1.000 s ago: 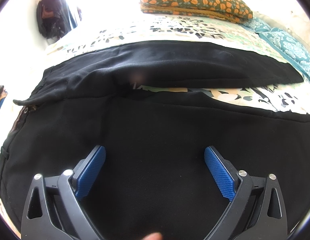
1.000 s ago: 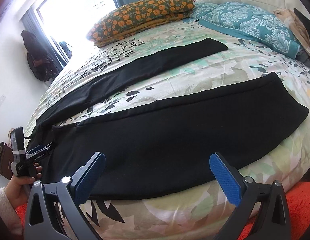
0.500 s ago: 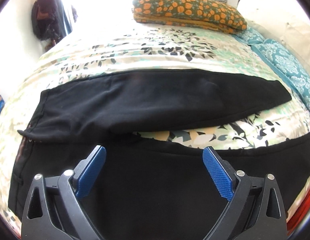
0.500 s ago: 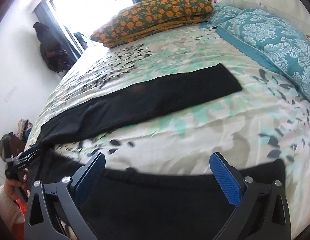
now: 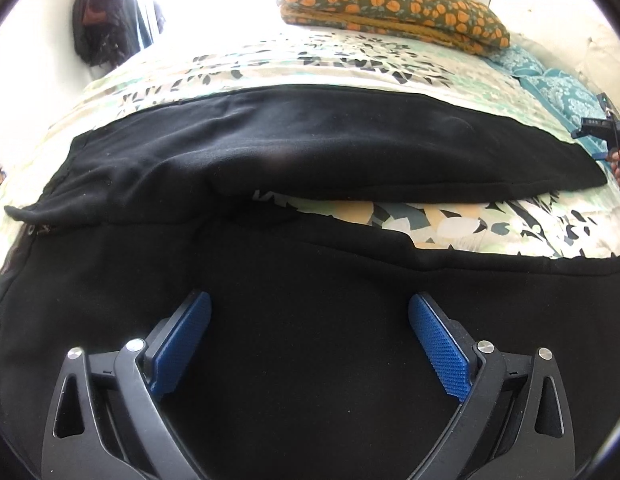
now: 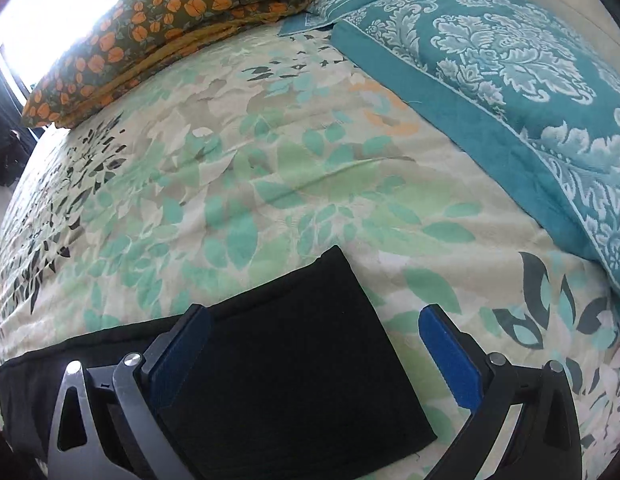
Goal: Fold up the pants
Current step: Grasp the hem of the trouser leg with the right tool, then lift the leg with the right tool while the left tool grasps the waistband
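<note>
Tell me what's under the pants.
The pants lie flat on the floral bedspread, which shows between the two legs and past the cuff. What's beneath the fabric itself is covered.

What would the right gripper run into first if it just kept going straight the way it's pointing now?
Most likely the black pant leg's cuff end, which lies flat on the floral bedspread right between the open fingers of the right gripper. Nothing shows in between, though depth is hard to judge.

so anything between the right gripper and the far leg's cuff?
Nothing visible. The right gripper hangs open over the cuff of the pants, only bare bedspread around it; the jaws have just been closing slightly.
</note>
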Demonstrator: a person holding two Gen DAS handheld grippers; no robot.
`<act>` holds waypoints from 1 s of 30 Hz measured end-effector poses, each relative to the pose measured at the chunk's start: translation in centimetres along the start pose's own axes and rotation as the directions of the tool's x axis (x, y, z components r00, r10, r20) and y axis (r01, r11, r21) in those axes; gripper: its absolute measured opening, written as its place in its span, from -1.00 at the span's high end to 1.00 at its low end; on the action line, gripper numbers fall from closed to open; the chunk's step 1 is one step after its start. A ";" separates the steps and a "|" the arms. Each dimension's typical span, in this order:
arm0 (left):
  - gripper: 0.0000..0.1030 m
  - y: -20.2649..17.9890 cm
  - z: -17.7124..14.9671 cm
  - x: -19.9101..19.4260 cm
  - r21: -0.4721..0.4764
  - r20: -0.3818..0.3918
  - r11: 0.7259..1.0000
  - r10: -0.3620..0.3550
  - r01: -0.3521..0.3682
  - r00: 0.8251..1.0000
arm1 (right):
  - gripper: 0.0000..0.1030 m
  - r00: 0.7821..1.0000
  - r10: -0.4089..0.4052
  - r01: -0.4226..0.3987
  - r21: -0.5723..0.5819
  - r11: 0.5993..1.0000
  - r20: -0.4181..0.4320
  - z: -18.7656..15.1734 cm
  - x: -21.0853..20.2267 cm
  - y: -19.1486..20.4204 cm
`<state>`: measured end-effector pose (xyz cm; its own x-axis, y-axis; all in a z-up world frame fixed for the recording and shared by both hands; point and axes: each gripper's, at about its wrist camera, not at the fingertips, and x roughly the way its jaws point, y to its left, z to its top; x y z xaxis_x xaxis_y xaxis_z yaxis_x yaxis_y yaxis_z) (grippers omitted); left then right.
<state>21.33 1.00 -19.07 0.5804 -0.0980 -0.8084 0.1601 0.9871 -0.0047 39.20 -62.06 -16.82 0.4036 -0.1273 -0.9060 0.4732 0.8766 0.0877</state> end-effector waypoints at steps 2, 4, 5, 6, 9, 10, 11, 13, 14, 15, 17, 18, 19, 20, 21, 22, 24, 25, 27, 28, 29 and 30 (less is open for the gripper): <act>-0.96 -0.1 -0.1 0.0 0.003 0.007 1.000 0.002 -0.002 1.000 | 0.70 0.997 -0.078 0.078 0.007 0.997 -0.005 -0.2 -0.1 -0.3; -0.96 -0.1 -0.1 0.0 0.002 0.007 1.000 0.002 -0.002 1.000 | 0.93 0.998 -0.026 0.024 0.033 0.999 0.055 -0.8 -2.0 -0.9; -0.96 0.0 -0.1 0.0 0.003 0.007 1.000 0.003 -0.003 1.000 | 0.93 0.996 -0.008 0.006 0.032 0.999 0.084 -1.3 -3.2 -1.0; -0.96 0.0 -0.1 0.0 0.004 0.007 1.000 0.004 -0.004 1.000 | 0.93 0.993 0.019 -0.022 0.023 0.999 0.116 -2.1 -4.8 -0.9; -0.96 0.0 0.0 0.0 0.004 0.003 1.000 0.005 -0.005 1.000 | 0.93 0.971 0.132 -0.124 -0.054 0.991 0.197 -6.1 -10.5 0.0; -0.96 0.0 0.1 0.1 0.004 0.000 1.000 0.006 -0.006 1.000 | 0.93 0.961 0.175 -0.163 -0.071 0.984 0.213 -8.1 -12.6 0.2; -0.96 0.0 0.1 0.1 0.005 -0.005 1.000 0.007 -0.007 1.000 | 0.93 0.950 0.221 -0.209 -0.076 0.975 0.221 -10.3 -14.5 0.3; -0.95 -0.1 0.2 0.1 0.005 -0.013 1.000 0.009 -0.009 1.000 | 0.93 0.929 0.297 -0.287 -0.074 0.955 0.219 -15.2 -17.7 0.2; -0.96 -0.2 0.3 0.0 0.004 -0.018 1.000 0.011 -0.011 1.000 | 0.93 0.921 0.325 -0.317 -0.068 0.946 0.215 -17.8 -18.9 0.2; -0.95 -0.2 0.3 0.0 0.004 -0.024 1.000 0.014 -0.014 1.000 | 0.93 0.918 0.342 -0.335 -0.066 0.940 0.203 -20.3 -19.8 0.2; -0.95 -0.2 0.3 -0.1 0.003 -0.033 1.000 0.018 -0.018 0.999 | 0.93 0.917 0.347 -0.345 -0.050 0.937 0.196 -25.2 -21.4 -0.1; -0.95 -0.2 0.3 -0.2 0.002 -0.038 1.000 0.017 -0.017 0.999 | 0.93 0.919 0.348 -0.347 -0.038 0.937 0.187 -27.4 -21.9 -0.2; -0.95 -0.2 0.2 -0.3 0.002 -0.046 1.000 0.018 -0.018 0.999 | 0.93 0.920 0.346 -0.350 -0.012 0.937 0.182 -29.4 -22.4 -0.5; -0.95 -0.2 0.2 -0.5 0.002 -0.053 1.000 0.019 -0.019 0.998 | 0.93 0.920 0.350 -0.359 0.023 0.933 0.175 -31.3 -22.7 -0.8; -0.95 -0.3 0.2 -0.6 0.004 -0.063 1.000 0.021 -0.021 0.998 | 0.93 0.919 0.359 -0.372 0.056 0.926 0.165 -33.1 -22.9 -1.3; -0.95 -0.4 0.1 -0.8 0.007 -0.075 1.000 0.024 -0.024 0.997 | 0.93 0.919 0.360 -0.377 0.090 0.922 0.163 -34.6 -23.0 -1.5; -0.95 -0.4 0.0 -1.2 0.006 -0.104 1.000 0.024 -0.023 0.994 | 0.93 0.919 0.354 -0.378 0.136 0.916 0.174 -36.7 -23.3 -1.8; -0.94 -0.3 -0.1 -1.4 -0.001 -0.120 1.000 0.020 -0.020 0.993 | 0.93 0.922 0.345 -0.370 0.140 0.919 0.175 -37.2 -23.4 -1.7; -0.93 -0.2 -0.3 -1.9 -0.017 -0.144 1.000 0.009 -0.011 0.990 | 0.93 0.931 0.320 -0.343 0.120 0.932 0.175 -37.3 -23.2 -1.4; -0.93 -0.2 -0.4 -2.2 -0.029 -0.158 1.000 0.002 -0.007 0.987 | 0.93 0.937 0.305 -0.326 0.111 0.939 0.170 -37.3 -23.0 -1.3; -0.92 -0.1 -0.4 -2.4 -0.042 -0.170 0.999 -0.008 0.001 0.985 | 0.93 0.940 0.299 -0.320 0.114 0.941 0.166 -37.3 -22.7 -1.5; -0.92 0.0 -0.3 -2.6 -0.058 -0.182 0.998 -0.023 0.013 0.983 | 0.93 0.939 0.302 -0.323 0.122 0.939 0.164 -37.2 -22.5 -1.7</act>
<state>19.58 1.32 -17.17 0.4213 -0.0963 -0.9018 0.1212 0.9914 -0.0493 0.23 -43.42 -12.01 0.6502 0.0690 -0.7566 0.4093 0.8072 0.4253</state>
